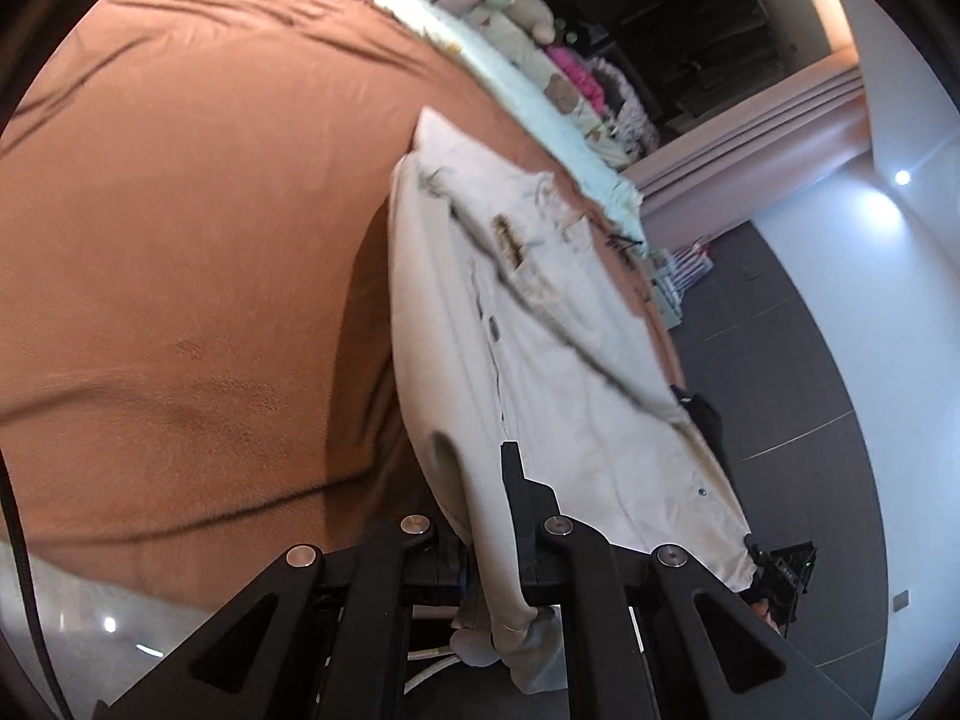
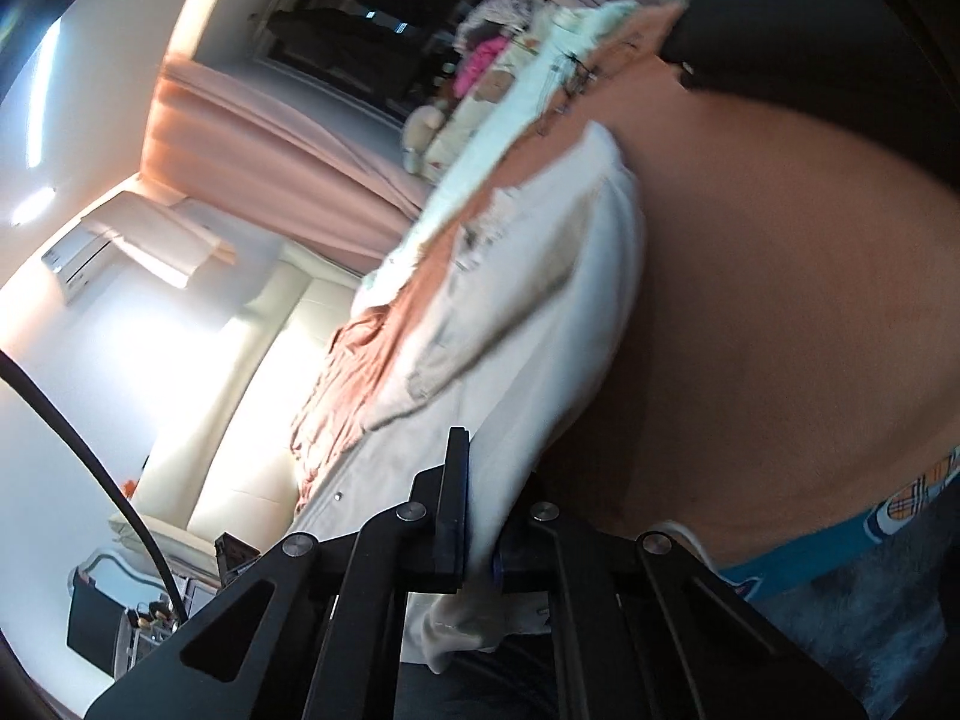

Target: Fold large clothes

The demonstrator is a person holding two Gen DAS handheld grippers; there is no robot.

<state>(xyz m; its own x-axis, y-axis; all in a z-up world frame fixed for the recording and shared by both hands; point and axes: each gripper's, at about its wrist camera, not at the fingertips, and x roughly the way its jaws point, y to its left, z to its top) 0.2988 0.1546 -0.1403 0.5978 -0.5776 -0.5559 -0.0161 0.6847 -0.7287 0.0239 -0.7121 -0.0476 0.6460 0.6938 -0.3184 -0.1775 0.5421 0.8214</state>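
Both grippers [image 1: 489, 516] [image 2: 480, 516] clamping cream garment [image 1: 540, 330] — rust bedspread [image 1: 180, 210]

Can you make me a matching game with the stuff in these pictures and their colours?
Things:
1. bed cover
2. big garment
3. left hand-held gripper
4. fluffy bundle by the curtains

Colours:
A. black
B. bright pink
C. orange-brown
D. cream

Pairs: 1-C, 2-D, 3-A, 4-B. Both the left and the right hand-held gripper are black and shut on the cream garment.
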